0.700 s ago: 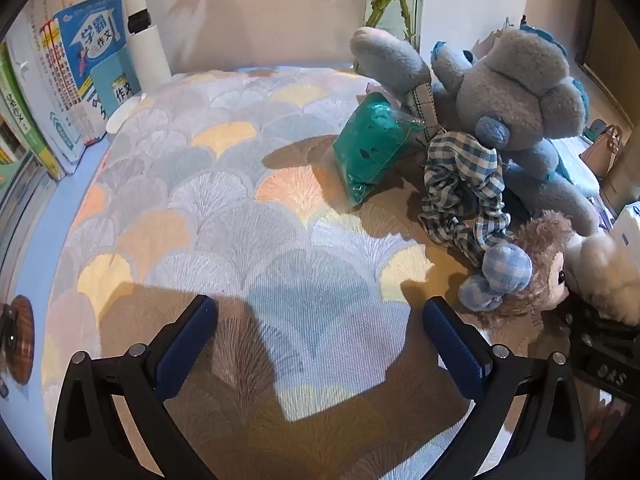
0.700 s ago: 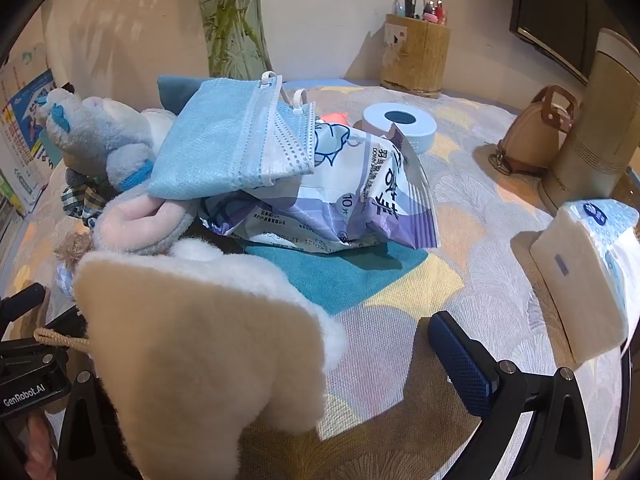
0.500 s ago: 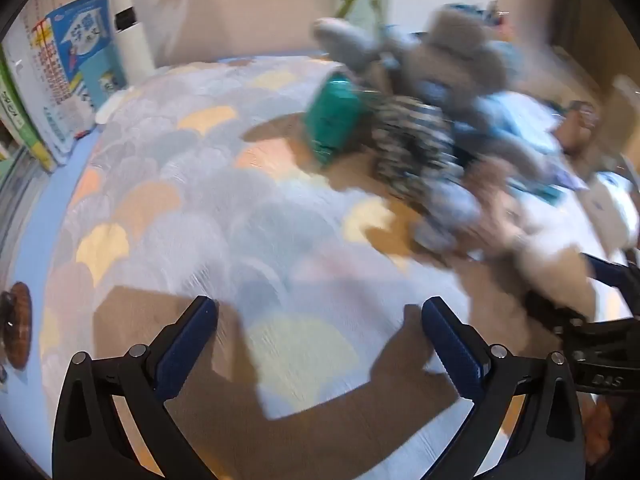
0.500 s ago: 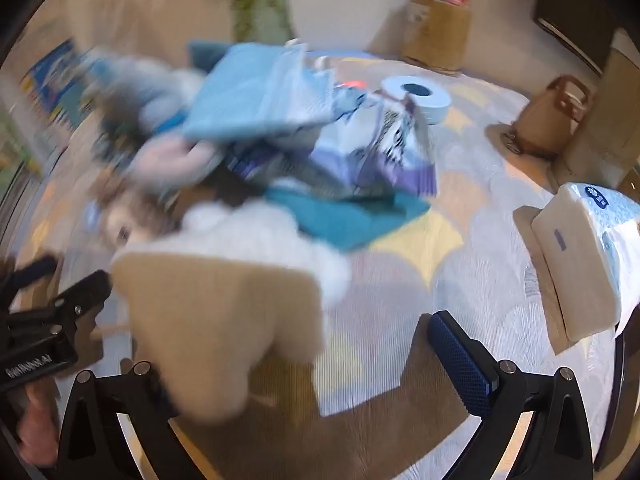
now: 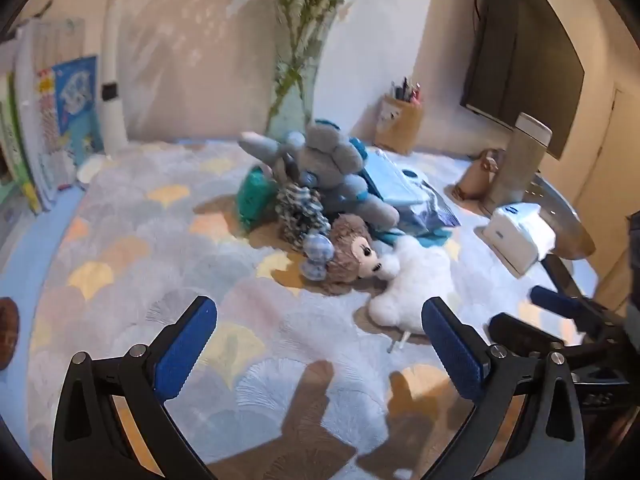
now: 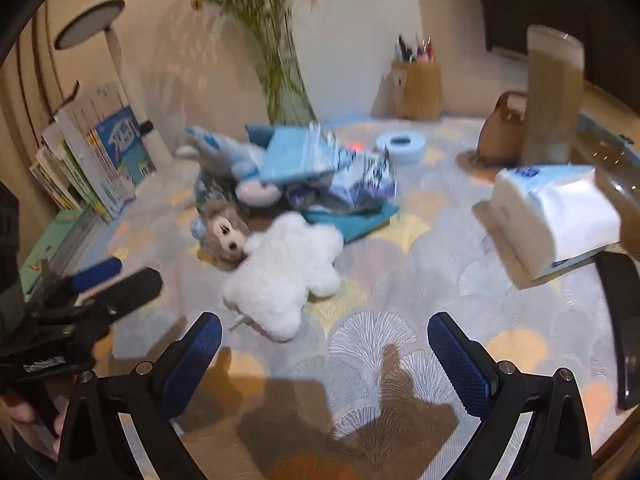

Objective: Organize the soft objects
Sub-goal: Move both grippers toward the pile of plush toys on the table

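Observation:
A pile of soft things lies mid-table on the patterned cloth (image 5: 132, 216). A white fluffy plush (image 5: 416, 280) (image 6: 288, 272) is nearest, touching a brown doll with a blue checked bow (image 5: 352, 248) (image 6: 224, 232). Behind them are a grey-blue plush animal (image 5: 332, 164) (image 6: 236, 164), a checked fabric piece (image 5: 300, 208), a green pouch (image 5: 254, 196), blue face masks (image 5: 392, 184) (image 6: 296, 156) and a teal cloth (image 6: 360, 220). My left gripper (image 5: 318, 320) (image 6: 112, 276) is open and empty, short of the pile. My right gripper (image 6: 324, 332) (image 5: 552, 304) is open and empty too, just short of the white plush.
A tissue pack (image 6: 560, 216) (image 5: 520, 236) sits at the right. Behind stand a vase of stems (image 5: 296, 92), a pen holder (image 6: 416, 88), a grey cylinder (image 6: 552, 92), a small brown bag (image 6: 504, 128) and a tape roll (image 6: 400, 144). Books (image 6: 92, 160) and a lamp (image 6: 116, 60) line the left.
Both grippers have drawn back and risen from the pile. The white plush, earlier up against the right gripper's left finger, now lies on the cloth ahead of it.

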`<state>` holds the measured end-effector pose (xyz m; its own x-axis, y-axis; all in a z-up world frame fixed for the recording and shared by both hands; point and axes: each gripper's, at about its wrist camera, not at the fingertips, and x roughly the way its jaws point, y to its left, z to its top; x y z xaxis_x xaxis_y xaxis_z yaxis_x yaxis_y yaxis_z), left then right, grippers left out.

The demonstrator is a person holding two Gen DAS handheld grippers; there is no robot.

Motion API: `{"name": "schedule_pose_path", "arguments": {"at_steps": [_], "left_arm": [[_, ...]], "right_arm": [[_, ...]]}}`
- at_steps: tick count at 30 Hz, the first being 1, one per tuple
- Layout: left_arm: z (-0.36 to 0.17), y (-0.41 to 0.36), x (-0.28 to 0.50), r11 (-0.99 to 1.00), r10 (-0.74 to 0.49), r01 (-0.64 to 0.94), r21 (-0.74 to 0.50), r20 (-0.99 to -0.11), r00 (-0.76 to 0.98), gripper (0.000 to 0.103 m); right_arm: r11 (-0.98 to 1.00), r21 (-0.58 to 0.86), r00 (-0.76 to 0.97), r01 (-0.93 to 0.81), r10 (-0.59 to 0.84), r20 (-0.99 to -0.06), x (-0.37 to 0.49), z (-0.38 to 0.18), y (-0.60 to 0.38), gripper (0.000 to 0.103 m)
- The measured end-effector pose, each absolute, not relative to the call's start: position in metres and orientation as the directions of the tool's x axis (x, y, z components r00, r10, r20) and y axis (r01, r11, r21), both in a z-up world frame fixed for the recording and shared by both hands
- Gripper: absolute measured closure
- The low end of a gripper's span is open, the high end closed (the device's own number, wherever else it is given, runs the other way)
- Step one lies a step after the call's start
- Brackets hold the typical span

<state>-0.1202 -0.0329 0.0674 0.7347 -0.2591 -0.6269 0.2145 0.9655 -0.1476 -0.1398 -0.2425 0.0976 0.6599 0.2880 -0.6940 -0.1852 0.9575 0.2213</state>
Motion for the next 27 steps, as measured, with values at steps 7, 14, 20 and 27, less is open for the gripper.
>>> {"name": "schedule_pose_path", "arguments": {"at_steps": [7,14,20,27], "left_arm": [[0.071,-0.042,-0.093,0.978,-0.198,0.193,-0.072,-0.593,0.780,0.001],[0.046,-0.040,-0.090,0.980,-0.197,0.183,-0.082,-0.582,0.789,0.001],[0.042,-0.045,-0.090,0.978,-0.201,0.192,-0.079,-0.594,0.779,0.001],[0.042,-0.048,-0.090,0.979,-0.195,0.191,-0.070,-0.595,0.780,0.001]], "right_arm": [[0.989,0.087,0.720,-0.120,0.147,-0.679,-0.129,0.110,-0.217,0.000],[0.991,0.103,0.698,-0.081,0.130,-0.704,-0.126,0.085,-0.214,0.000],[0.990,0.124,0.682,-0.072,0.139,-0.718,-0.123,0.073,-0.215,0.000],[0.989,0.125,0.682,-0.075,0.142,-0.717,-0.125,0.069,-0.211,0.000]]}}
